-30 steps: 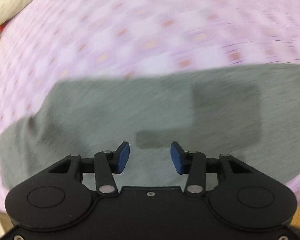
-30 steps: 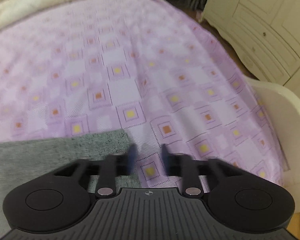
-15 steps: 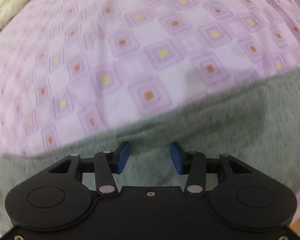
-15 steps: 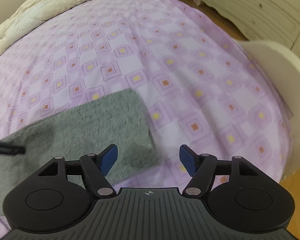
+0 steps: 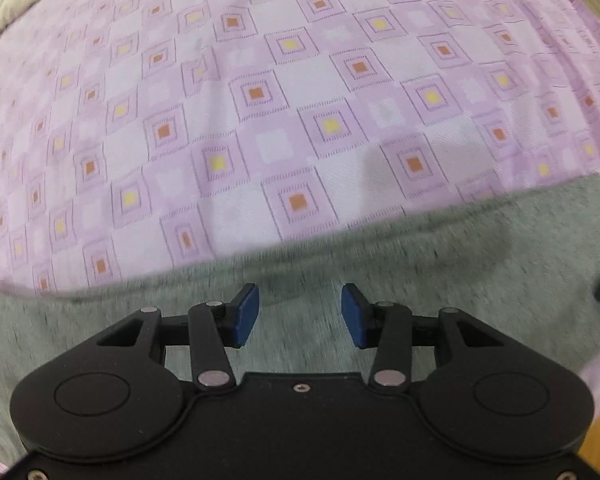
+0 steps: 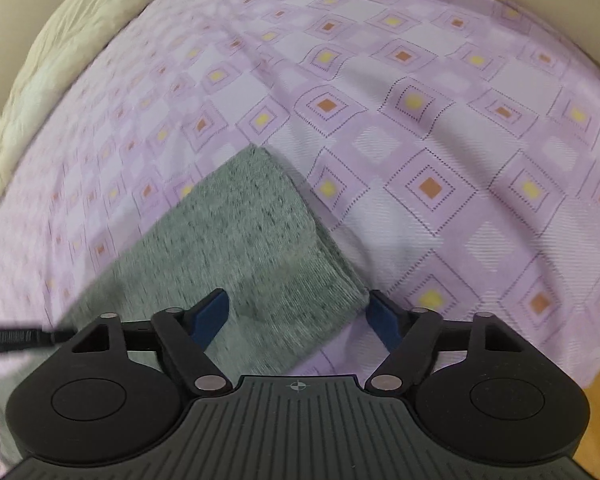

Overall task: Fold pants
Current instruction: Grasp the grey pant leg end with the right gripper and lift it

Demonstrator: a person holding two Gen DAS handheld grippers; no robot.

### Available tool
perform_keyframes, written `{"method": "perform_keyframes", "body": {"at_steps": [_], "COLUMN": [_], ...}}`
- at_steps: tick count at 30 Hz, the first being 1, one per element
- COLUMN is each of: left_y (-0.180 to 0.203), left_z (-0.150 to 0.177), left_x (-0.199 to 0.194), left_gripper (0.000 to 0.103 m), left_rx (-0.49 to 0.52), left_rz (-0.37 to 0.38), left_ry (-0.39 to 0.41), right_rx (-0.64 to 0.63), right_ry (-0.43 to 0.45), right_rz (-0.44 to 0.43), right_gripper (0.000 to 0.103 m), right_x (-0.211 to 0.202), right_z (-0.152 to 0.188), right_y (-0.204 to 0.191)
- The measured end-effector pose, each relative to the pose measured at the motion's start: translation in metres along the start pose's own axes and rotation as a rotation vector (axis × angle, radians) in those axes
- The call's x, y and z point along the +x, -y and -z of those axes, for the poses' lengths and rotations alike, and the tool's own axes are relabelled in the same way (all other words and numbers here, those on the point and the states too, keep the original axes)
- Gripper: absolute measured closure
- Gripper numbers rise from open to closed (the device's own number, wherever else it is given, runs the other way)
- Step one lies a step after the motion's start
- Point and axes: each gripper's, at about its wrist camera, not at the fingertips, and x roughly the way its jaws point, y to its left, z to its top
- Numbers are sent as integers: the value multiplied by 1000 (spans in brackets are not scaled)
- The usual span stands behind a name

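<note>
Right gripper point(image 6: 296, 318), lowered since a second ago, is closing around the pants point(image 6: 244, 240) corner; left gripper point(image 5: 298, 316) hovers half-open, empty, ready to fold.

2 wrist views, close above pants point(image 5: 420, 280), bedspread point(image 5: 300, 80).

We see the left gripper point(image 5: 300, 316) as a matte black plastic body with two round domed housings, silver pivot pins on its angled linkage arms, one small screw at the centre, and blue rectangular pads point(image 5: 246, 312) on its fingertips. The right gripper point(image 6: 298, 316) shares that black build and those blue pads point(image 6: 212, 314), but its middle plate is dark grey and ribbed (a small crosshair mark sits at its top edge).
</note>
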Motion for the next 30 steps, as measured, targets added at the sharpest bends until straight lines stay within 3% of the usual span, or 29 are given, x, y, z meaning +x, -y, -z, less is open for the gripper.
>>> {"method": "perform_keyframes", "body": {"at_steps": [1, 2, 8, 13, 19, 24, 30], "left_y": [-2, -4, -13, -7, -12, -59, -141], "left_z": [6, 12, 69, 100, 100, 98, 116], "left_x": [-4, -8, -21, 7, -6, -27, -41], "left_gripper": [50, 50, 50, 50, 49, 49, 49], "left_rx": [4, 10, 41, 53, 77, 20, -50], "left_rz": [9, 13, 15, 2, 5, 12, -27], "left_ry": [1, 3, -30, -112, -43, 15, 53], "right_rx": [3, 10, -136, -138, -213, -393, -644], "right_ry": [-5, -13, 51, 69, 116, 206, 269], "right_rz": [-14, -38, -25, -15, 37, 49, -21], "right_gripper": [86, 90, 91, 91, 91, 91, 91], "right_x": [0, -1, -32, -41, -52, -88, -118], "right_z": [-1, -2, 2, 1, 8, 25, 79], "right_y": [-1, -2, -25, -31, -57, -114, -210]}}
